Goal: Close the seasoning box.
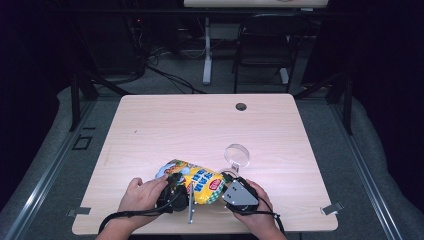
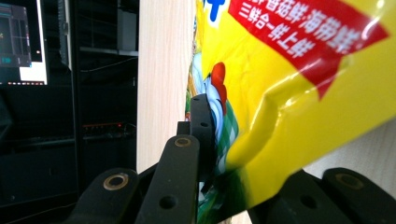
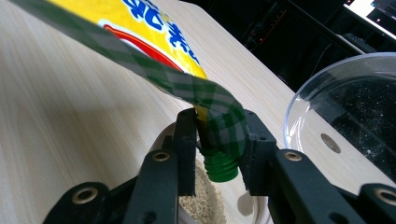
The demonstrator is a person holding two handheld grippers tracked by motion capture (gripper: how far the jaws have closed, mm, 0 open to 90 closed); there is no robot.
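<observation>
Light wood tabletop, mostly bare toward the far edge. Round cable hole near the far edge, right of centre. Metal clip at the near left corner, another clip at the near right corner. Grey floor around the table, with a square mark off the left edge. Beyond the far edge: black chair, white desk leg, loose cables. Lit monitor in the dark background of the left gripper view.

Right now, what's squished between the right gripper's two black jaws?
The yellow pouch's green threaded spout, seen in the right gripper view.
</observation>
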